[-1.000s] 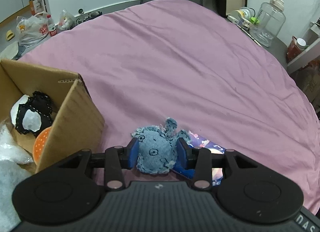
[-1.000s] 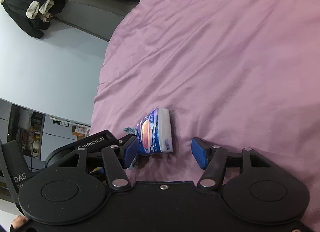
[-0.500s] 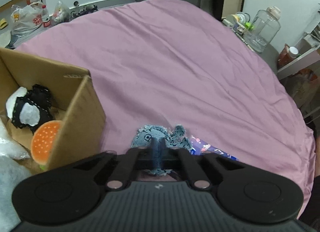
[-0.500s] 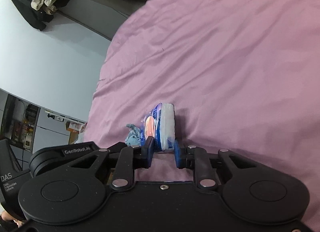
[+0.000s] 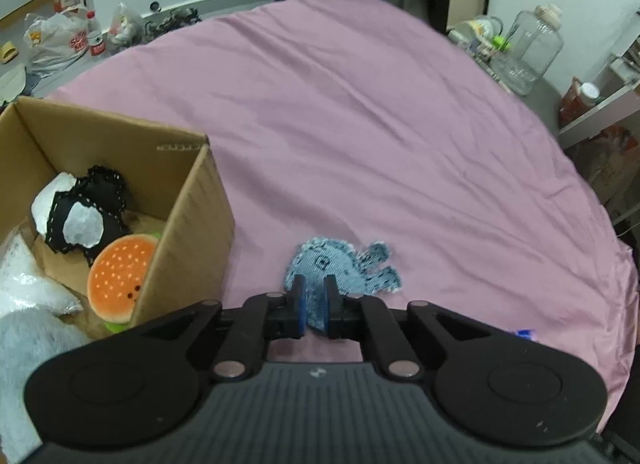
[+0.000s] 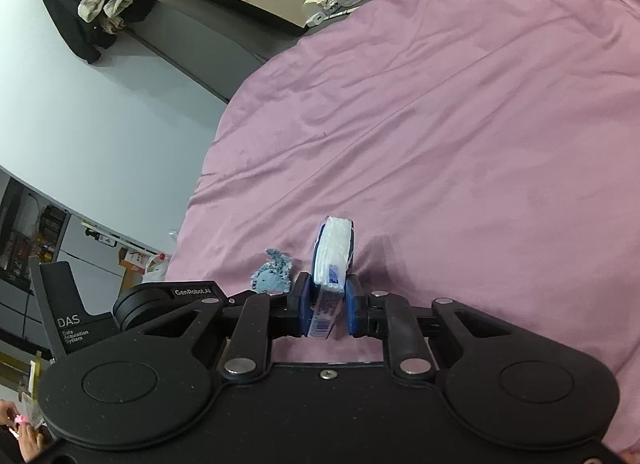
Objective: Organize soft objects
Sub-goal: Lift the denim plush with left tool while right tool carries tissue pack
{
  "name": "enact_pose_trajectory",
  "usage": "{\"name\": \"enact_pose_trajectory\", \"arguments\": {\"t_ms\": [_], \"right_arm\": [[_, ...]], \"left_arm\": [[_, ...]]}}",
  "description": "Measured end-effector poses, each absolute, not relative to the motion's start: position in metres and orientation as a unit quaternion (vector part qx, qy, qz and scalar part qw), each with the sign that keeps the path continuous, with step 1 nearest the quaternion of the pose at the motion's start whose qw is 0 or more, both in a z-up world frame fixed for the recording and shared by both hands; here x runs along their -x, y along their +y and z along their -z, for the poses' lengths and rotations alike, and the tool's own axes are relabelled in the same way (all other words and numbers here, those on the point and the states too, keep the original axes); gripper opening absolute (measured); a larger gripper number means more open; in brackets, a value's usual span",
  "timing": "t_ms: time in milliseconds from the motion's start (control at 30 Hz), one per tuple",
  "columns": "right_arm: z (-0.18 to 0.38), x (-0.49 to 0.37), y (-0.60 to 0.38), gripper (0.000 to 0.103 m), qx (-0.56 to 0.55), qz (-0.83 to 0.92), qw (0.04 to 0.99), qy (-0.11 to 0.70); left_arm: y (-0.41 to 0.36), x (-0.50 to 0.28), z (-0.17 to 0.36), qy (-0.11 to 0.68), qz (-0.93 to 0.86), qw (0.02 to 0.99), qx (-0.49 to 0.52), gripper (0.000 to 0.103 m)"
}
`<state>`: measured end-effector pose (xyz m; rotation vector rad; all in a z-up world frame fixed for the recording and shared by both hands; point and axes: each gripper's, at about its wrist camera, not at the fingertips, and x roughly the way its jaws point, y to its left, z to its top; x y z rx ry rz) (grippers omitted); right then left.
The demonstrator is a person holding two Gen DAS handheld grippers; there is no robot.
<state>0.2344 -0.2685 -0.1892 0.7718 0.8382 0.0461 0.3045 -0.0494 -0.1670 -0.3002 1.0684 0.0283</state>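
Gripping a floppy blue denim octopus-shaped soft toy (image 5: 340, 270), the left gripper (image 5: 313, 306) is pinching its near edge with jaws nearly shut, the rest of the toy pointing away from the jaws over the pink bedsheet (image 5: 360, 124). The open brown cardboard box (image 5: 192, 232), already holding an orange burger plush (image 5: 120, 276) and a black-and-white stitched plush (image 5: 80, 216), is sitting just to that gripper's left, so the left hand is the nearer one to it. The right gripper (image 6: 328, 310) is squeezing a white-and-blue soft tissue pack (image 6: 334, 254) by its near end, jaws narrow, the pack's long axis running straight out from them. From the right wrist view the box is out of sight; I judge it lies beyond the left gripper, so the pack has farther to travel.
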Motion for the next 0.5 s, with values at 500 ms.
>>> {"name": "enact_pose_trajectory", "arguments": {"t_ms": [500], "right_arm": [[0.202, -0.251, -0.26, 0.022, -0.346, -0.018, 0.843, 0.412]], "left_arm": [[-0.063, -0.307, 0.187, 0.508, -0.024, 0.849, 0.147, 0.046]]}}
